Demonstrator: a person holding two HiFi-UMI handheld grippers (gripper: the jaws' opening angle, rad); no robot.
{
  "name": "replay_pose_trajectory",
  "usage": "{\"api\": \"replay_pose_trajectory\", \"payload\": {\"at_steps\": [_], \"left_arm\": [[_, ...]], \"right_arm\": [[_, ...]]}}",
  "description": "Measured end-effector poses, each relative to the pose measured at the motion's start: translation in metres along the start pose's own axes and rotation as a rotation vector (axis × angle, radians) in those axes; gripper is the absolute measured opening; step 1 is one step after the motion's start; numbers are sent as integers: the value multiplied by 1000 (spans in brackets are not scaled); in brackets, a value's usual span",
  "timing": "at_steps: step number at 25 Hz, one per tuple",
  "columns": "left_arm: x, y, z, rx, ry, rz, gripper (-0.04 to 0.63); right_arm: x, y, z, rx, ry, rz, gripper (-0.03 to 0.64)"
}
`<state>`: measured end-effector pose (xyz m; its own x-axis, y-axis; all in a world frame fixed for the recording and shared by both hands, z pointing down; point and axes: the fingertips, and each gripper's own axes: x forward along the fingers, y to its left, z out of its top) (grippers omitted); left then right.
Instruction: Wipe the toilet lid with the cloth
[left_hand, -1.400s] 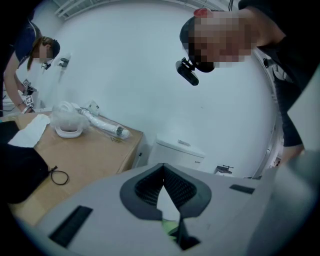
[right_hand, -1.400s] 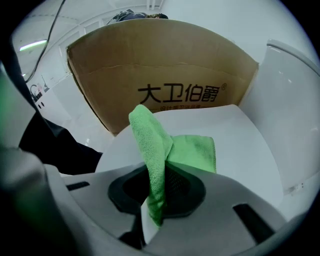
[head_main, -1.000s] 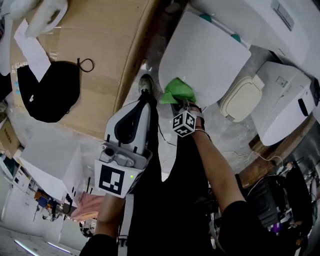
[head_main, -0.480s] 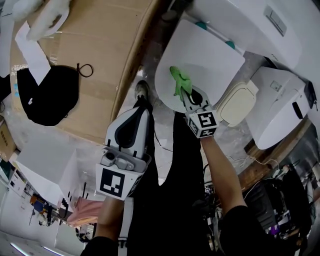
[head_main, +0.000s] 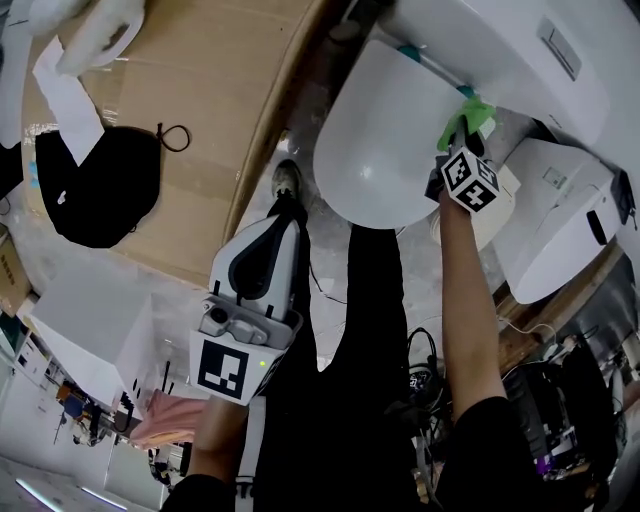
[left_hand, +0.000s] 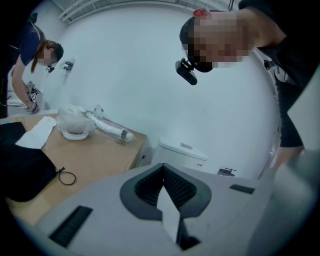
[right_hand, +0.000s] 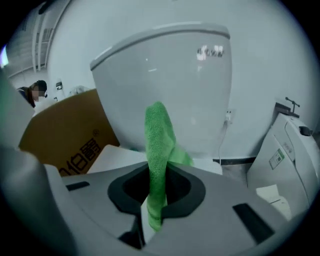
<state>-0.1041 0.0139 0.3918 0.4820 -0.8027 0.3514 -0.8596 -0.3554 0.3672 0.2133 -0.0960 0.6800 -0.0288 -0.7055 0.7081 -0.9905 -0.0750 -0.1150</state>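
Right gripper has carried cloth to far right edge of lid; jaws pinch its bunched middle. Soft, light, limp: I'd keep that hold. Left gripper: jaws together, empty.

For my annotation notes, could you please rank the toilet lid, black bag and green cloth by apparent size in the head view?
1. toilet lid, largest
2. black bag
3. green cloth, clearly the smallest

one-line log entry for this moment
phase: wiping | right gripper: shut on green cloth | place: toilet lid far edge, by tank | left gripper: shut, empty, off the lid
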Motion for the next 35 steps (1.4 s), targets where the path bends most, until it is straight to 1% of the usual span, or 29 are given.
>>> {"api": "replay_pose_trajectory", "payload": {"at_steps": [3, 5, 8, 10, 15, 19, 22, 24, 26, 28, 30, 32, 35], "left_arm": [[-2, 1, 1, 3, 2, 8, 2], [-2, 4, 0, 0, 3, 12, 2], [-2, 9, 0, -6, 4, 20, 2], [-2, 11, 1, -15, -3, 27, 2], [1, 16, 1, -30, -7, 35, 2], [3, 19, 1, -31, -5, 40, 2], [3, 22, 3, -26, -6, 43, 2], [3, 24, 4, -23, -7, 46, 2], [2, 25, 5, -23, -6, 49, 2], [0, 28, 6, -22, -6, 49, 2], [-1, 29, 6, -21, -6, 47, 2], [-2, 31, 7, -20, -5, 47, 2], [-4, 33, 9, -20, -9, 46, 2]], "right_arm": [[25, 9, -28, -34, 112, 34, 51], [35, 18, -36, -62, 141, 48, 51], [43, 27, -33, -85, 128, 36, 51], [45, 33, -31, -93, 118, 45, 51], [56, 58, -23, -204, 110, 114, 51], [66, 89, -17, -294, 99, 177, 51], [74, 121, -14, -370, 101, 261, 51], [76, 149, -17, -433, 116, 348, 51], [75, 176, -26, -531, 139, 443, 51], [69, 195, -39, -654, 160, 520, 51], [59, 207, -55, -740, 175, 582, 51], [48, 216, -72, -796, 185, 635, 51], [32, 224, -96, -842, 196, 687, 51]]}}
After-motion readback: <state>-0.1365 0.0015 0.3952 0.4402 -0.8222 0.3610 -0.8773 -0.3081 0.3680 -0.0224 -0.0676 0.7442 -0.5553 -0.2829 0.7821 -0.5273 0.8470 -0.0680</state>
